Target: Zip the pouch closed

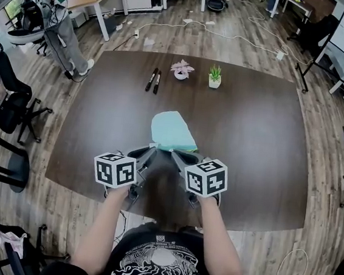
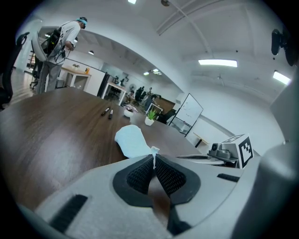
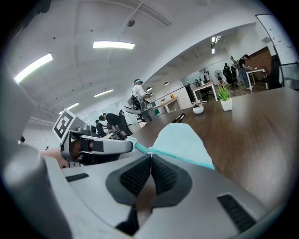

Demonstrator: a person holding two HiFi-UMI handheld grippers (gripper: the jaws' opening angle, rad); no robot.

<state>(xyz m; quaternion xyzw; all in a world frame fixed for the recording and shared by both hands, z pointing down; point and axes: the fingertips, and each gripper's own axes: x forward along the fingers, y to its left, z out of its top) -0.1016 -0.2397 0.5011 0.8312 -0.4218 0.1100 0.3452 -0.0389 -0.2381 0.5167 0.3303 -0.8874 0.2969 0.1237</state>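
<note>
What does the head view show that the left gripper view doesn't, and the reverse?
Head view only: the person's forearms and the wooden floor. Left gripper view only: the ceiling lights, and the left gripper shut on a thin white tab at the end of the pouch. Both: the pouch, two black markers, two small potted plants, the dark table and the right gripper.
</note>
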